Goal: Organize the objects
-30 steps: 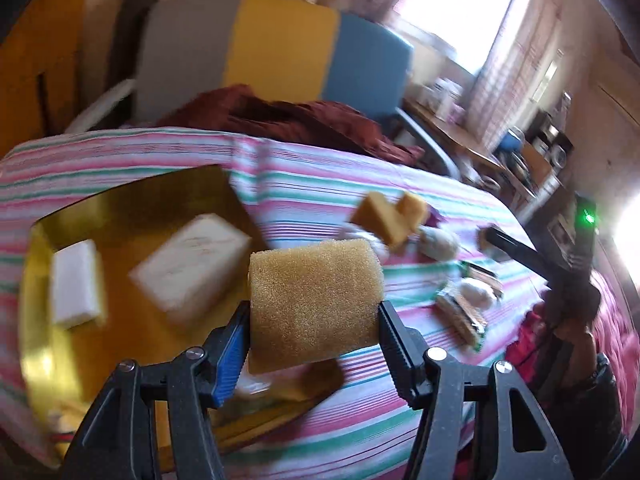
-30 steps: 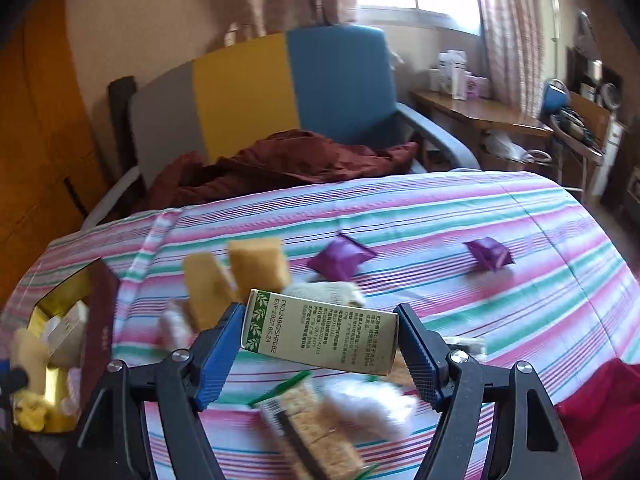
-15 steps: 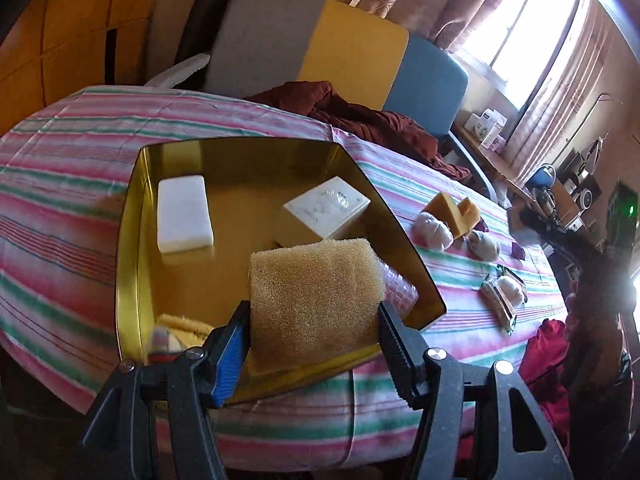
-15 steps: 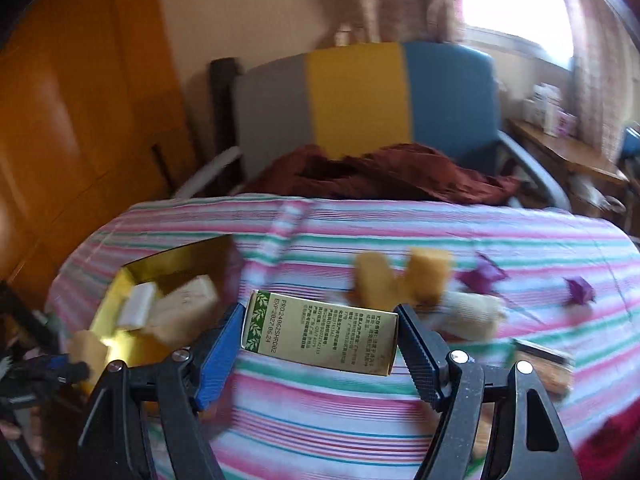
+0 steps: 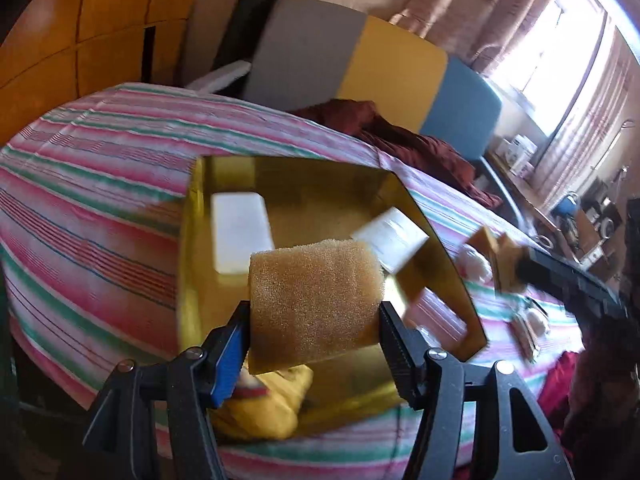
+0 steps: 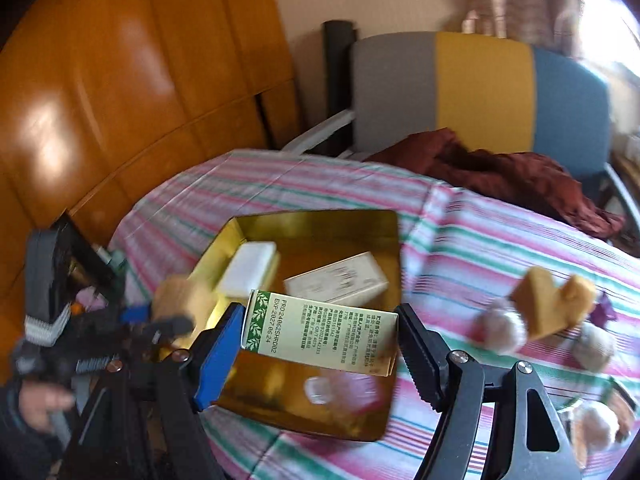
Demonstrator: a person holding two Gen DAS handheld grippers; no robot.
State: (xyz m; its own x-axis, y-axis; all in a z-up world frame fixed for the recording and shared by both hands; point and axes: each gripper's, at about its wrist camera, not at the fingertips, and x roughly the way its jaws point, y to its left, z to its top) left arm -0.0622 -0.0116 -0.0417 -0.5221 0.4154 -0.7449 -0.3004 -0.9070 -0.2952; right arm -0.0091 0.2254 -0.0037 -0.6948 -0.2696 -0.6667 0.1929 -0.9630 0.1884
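The left gripper (image 5: 316, 316) pinched a sponge (image 5: 314, 300) above the gold tray (image 5: 448, 268), its jaws just easing apart; the right gripper (image 6: 320, 344) clamped a box (image 6: 320, 334) over it. Best lowered into bare spots before release.

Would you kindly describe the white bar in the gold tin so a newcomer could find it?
On the striped tablecloth sits an open gold tin. In its far left corner lies the white bar, plain and unprinted, unlike the printed white box beside it.
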